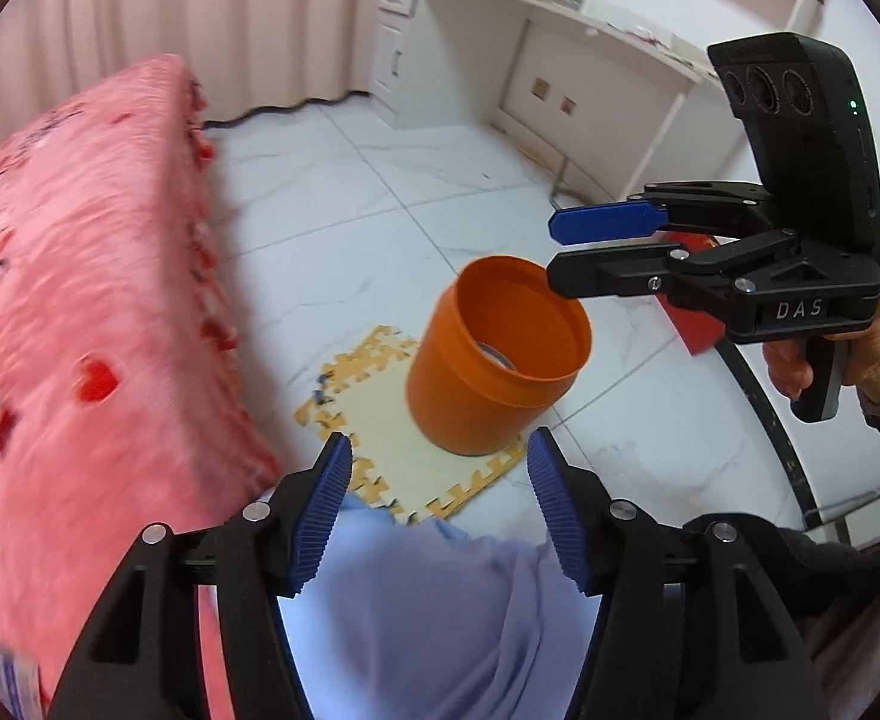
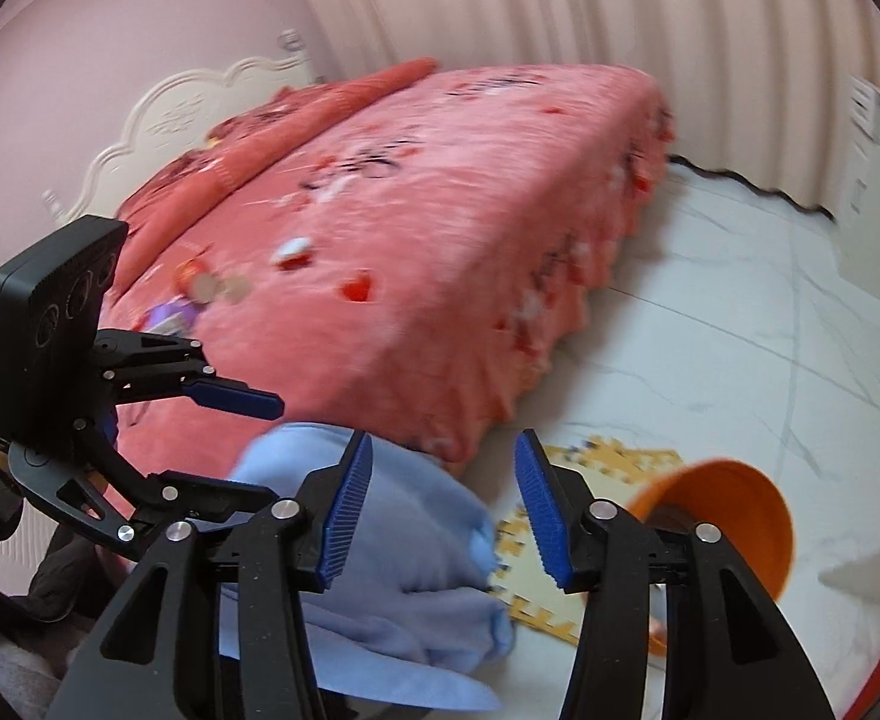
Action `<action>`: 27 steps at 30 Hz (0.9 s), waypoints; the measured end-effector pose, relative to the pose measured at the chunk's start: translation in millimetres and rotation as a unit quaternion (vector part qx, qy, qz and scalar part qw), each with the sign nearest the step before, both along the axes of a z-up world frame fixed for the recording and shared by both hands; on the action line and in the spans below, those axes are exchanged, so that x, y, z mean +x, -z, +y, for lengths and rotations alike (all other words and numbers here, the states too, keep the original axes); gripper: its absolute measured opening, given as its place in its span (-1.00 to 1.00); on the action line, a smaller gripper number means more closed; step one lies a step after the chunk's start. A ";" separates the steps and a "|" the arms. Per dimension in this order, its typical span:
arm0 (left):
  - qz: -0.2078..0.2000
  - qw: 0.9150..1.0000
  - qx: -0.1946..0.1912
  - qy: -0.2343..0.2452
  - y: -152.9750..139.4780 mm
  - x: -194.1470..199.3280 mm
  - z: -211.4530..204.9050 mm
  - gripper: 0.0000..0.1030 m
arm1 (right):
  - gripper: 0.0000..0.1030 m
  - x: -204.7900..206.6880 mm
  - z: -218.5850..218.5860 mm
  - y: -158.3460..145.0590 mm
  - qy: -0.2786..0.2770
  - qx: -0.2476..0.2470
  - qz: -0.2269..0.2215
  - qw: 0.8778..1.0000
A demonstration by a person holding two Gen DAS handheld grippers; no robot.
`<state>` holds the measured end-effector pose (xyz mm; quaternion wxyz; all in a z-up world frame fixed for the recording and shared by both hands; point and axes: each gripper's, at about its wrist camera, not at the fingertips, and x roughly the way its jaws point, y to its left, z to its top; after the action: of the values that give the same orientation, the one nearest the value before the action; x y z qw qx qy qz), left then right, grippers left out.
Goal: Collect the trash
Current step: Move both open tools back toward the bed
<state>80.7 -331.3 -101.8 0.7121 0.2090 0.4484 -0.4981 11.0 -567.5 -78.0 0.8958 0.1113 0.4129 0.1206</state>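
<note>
both gripper sets, left gripper [image 1: 440, 504] and right gripper [image 2: 443, 507], gape wide, empty.

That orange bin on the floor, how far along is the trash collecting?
Done: the round orange plastic bin stands on a foam puzzle mat with something already lying inside. In hand: nothing; left claw and right claw are both open. Left: small blurred items on the pink bed, possibly trash.

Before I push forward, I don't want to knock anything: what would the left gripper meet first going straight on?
Probably the orange bin on the foam mat, dead ahead between the open left gripper's fingers; the blue cloth lies below them. Depth is unclear.
</note>
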 end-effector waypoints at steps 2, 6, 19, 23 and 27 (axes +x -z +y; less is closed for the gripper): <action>-0.011 1.000 0.001 -0.018 -5.5 -2.1 19.1 0.21 | 0.01 5.1 22.7 -8.2 -0.022 -0.003 -0.007 1.000; -0.024 0.998 -0.003 -0.058 -16.7 -4.1 60.2 0.21 | 0.06 16.5 65.9 -22.0 -0.062 -0.005 -0.019 0.998; -0.052 0.982 -0.010 -0.182 -39.2 -1.6 183.1 0.38 | 0.07 49.4 184.8 -43.2 -0.169 -0.009 -0.035 0.985; -0.051 0.975 -0.011 -0.215 -39.0 -1.0 216.6 0.38 | 0.13 60.9 217.4 -45.3 -0.195 -0.010 -0.037 0.980; -0.047 0.967 -0.013 -0.249 -36.6 1.3 250.4 0.38 | 0.15 73.5 252.1 -45.0 -0.224 -0.012 -0.037 0.974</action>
<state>82.1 -80.9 -65.2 0.8368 0.1044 0.4459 -0.3002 84.4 -315.4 -33.0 0.8618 0.0009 0.3955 0.3177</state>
